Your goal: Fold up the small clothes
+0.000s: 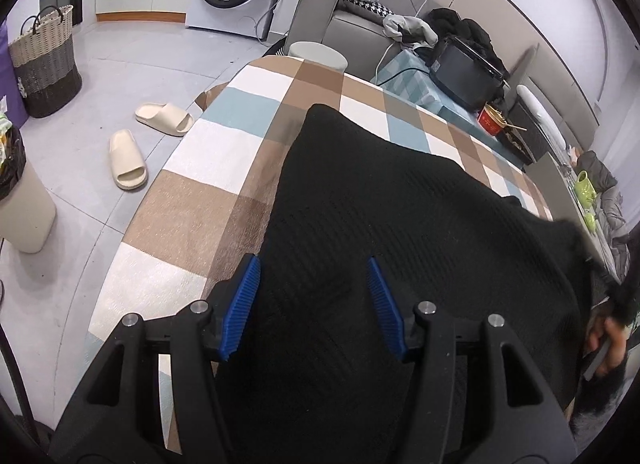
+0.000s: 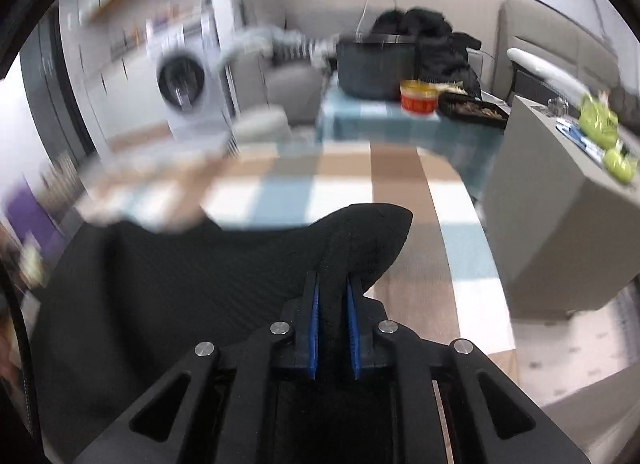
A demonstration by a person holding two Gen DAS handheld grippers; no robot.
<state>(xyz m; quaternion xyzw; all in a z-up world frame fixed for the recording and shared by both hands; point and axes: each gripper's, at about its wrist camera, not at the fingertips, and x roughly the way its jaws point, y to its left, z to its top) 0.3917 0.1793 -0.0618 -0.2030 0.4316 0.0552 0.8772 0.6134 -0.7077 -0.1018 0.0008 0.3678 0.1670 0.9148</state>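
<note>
Left wrist view shows the left gripper [image 1: 314, 308] with its ribbed blue pads [image 1: 245, 306] spread apart over a black ribbed knit garment [image 1: 400, 224], which lies on a checked brown, white and pale-blue tablecloth [image 1: 224, 152]. At ten o'clock two smooth cream slippers [image 1: 127, 158] sit on grey floor tiles; a woven basket [image 1: 46, 60] stands further left. Right wrist view shows the right gripper [image 2: 333, 296] clamped on a raised fold of the same knit [image 2: 368, 236], its rounded corner pointing to one o'clock.
</note>
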